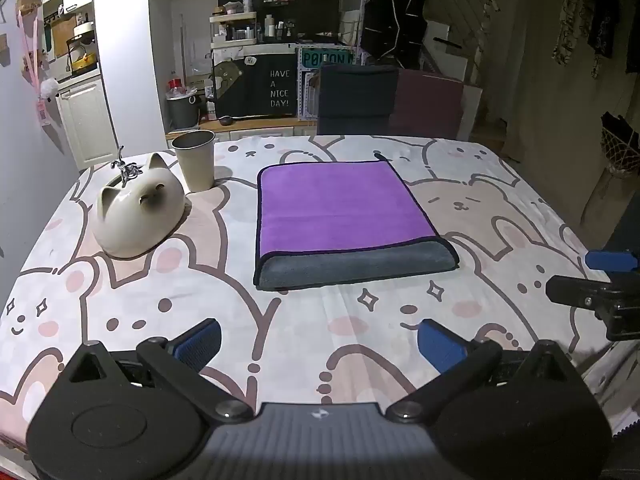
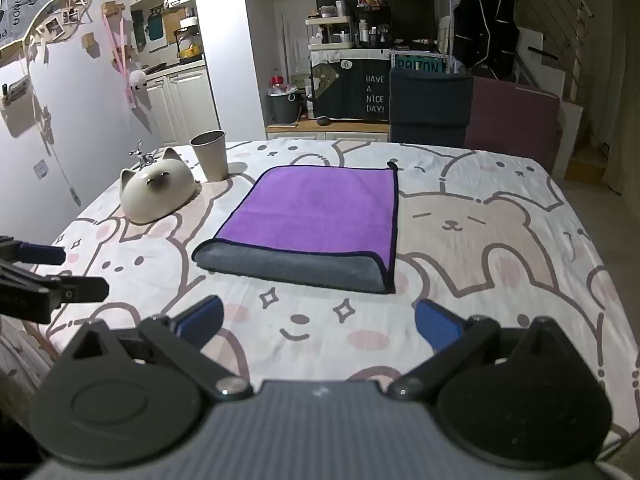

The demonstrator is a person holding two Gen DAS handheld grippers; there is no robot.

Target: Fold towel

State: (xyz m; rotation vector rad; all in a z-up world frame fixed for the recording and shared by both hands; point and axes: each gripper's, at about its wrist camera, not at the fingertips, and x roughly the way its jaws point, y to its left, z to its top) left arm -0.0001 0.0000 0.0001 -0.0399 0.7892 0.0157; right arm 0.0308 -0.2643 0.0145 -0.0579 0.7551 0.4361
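Observation:
A purple towel (image 1: 340,208) with a grey underside lies folded over on the bear-print tablecloth (image 1: 280,312), its grey fold along the near edge. It also shows in the right wrist view (image 2: 316,212). My left gripper (image 1: 320,340) is open and empty, above the cloth just short of the towel's near edge. My right gripper (image 2: 318,324) is open and empty, also just short of the near edge. Each gripper shows at the edge of the other's view: the right one (image 1: 592,276) and the left one (image 2: 60,272).
A white cat-shaped ceramic bowl (image 1: 140,212) and a beige cup (image 1: 196,160) stand to the left of the towel. A dark chair (image 1: 356,100) stands behind the table's far edge. A cabinet and shelves stand further back.

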